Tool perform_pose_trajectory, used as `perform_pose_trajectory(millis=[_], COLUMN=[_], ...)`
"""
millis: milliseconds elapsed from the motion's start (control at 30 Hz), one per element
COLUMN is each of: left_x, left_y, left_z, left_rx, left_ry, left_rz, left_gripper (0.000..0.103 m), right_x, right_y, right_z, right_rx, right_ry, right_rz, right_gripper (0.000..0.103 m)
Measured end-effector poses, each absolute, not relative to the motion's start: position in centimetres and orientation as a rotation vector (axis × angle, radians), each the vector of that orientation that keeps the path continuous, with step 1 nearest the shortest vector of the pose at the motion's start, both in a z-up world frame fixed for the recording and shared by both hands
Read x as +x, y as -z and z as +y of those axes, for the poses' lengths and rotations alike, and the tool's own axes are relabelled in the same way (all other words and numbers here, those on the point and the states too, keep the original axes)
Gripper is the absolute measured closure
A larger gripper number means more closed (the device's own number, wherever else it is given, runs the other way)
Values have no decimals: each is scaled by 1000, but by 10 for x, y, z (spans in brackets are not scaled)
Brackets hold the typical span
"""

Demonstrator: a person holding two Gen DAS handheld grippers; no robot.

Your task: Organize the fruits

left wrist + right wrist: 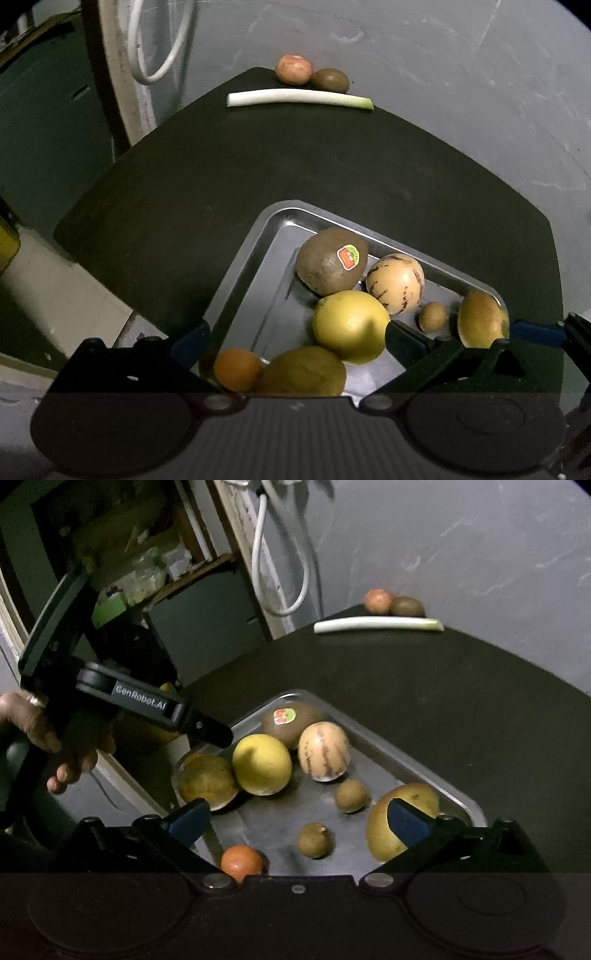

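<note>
Now both tools hung over the metal tray on the dark bench, and nothing was gripped. The left tool stood spread, its blue-padded fingers wide apart above the near fruit. The right tool was spread as well, one pad crossing in front of a big yellow-brown fruit at the tray's right end. In the tray lay a stickered kiwi touching a yellow citrus, a striped cream melon just beside them, a small brown fruit, another small one, a small orange near the front edge, and a brownish round fruit. Far back on the bench a leek stalk lay crosswise, with a reddish fruit touching a second kiwi behind it.
</note>
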State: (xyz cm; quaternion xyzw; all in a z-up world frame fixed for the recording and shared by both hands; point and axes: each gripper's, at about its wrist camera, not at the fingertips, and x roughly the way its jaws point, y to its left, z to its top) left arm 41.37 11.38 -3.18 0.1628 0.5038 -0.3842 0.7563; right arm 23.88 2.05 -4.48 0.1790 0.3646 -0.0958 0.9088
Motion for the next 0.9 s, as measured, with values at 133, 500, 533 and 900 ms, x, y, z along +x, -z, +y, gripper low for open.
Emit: perform_pose_trajectory(millis=[133,500,533,900], left_x=[404,367,363,348], left_y=[32,21,20,-2], left_z=[120,156,159,177], left_rx=[295,123,109,102], left_ry=[794,628,610,533], left_rz=[1088,1044,1045,997], left_gripper=[1,1,1,1], right_x=[226,201,201,204], right_y=[41,33,32,27], right_z=[13,14,14,23], right_rx=[360,305,301,366], right_ry=[221,244,246,321], right_rz=[723,635,627,552], right_gripper=[1,1,1,1])
